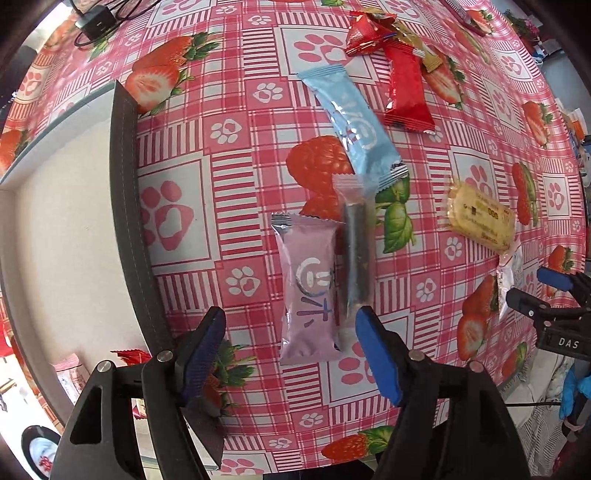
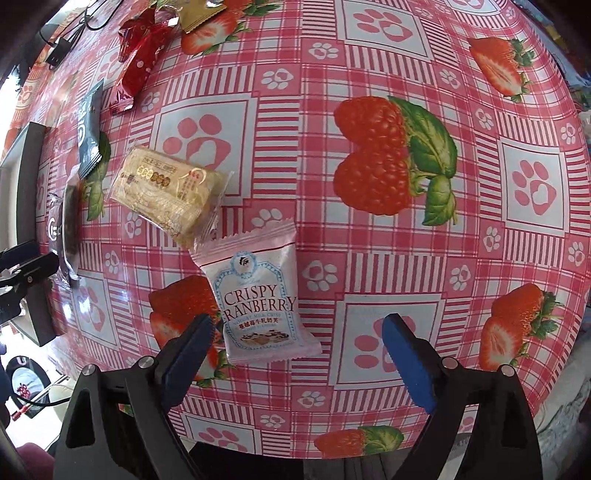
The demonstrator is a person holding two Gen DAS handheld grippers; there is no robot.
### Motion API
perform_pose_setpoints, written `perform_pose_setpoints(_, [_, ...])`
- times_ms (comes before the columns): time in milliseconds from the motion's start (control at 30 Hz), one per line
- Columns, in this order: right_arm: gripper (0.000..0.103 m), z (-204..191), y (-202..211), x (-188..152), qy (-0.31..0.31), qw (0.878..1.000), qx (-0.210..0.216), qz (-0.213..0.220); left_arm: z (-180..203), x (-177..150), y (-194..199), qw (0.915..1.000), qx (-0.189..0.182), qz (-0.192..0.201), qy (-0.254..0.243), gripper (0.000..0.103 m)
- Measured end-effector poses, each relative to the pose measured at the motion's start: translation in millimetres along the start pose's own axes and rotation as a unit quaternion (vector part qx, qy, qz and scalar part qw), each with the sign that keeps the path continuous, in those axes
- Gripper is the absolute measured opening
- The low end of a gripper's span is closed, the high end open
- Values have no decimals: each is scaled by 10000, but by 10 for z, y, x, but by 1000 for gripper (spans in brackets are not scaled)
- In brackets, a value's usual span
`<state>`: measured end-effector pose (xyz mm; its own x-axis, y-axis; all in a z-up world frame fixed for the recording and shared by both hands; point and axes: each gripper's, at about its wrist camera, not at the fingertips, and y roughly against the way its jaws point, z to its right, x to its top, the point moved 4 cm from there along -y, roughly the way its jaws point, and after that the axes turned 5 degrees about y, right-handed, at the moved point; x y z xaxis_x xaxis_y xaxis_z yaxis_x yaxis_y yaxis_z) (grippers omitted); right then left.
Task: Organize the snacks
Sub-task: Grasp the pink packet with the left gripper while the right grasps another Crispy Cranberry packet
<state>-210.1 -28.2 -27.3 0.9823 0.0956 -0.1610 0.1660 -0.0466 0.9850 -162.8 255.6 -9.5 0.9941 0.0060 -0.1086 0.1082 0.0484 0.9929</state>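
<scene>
My left gripper (image 1: 291, 328) is open above a pink snack pack (image 1: 308, 291) that lies between its blue fingertips. A clear pack with a dark bar (image 1: 354, 254) lies against the pink pack's right side. A light blue pack (image 1: 354, 123) lies beyond them. My right gripper (image 2: 297, 332) is open around the near end of a white "Crispy Cranberry" pack (image 2: 258, 295). A yellow biscuit pack (image 2: 168, 192) touches that pack's far corner; it also shows in the left wrist view (image 1: 480, 218). Red packs (image 1: 404, 88) and a gold one lie at the far side.
A strawberry-print pink cloth (image 2: 369, 258) covers the table. A dark-rimmed tray (image 1: 127, 206) with a pale floor lies at the left. A black charger and cables (image 1: 94, 20) lie at the far left. The right gripper shows at the left wrist view's right edge (image 1: 554, 295).
</scene>
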Motion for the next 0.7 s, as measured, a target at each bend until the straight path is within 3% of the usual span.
perform_pose_setpoints(100, [93,71,30,88,57,10000,23,27,-64,265,-131,9999,73,-69,84,76])
perform_pose_setpoints(400, [93,-68,-152,413,259,9993,-74,-240,-311,237,-254,9991,416,-48,-117,81])
perform_pose_setpoints(467, [97,-35,-202,482,239,9993,-80,-258,-334,265,-282,9989,437,-4,-145,82])
perform_pose_setpoints(700, [102,106,-211,530,200,9993,-146,-278,-176,474,-268,9977,535,103,-402,85])
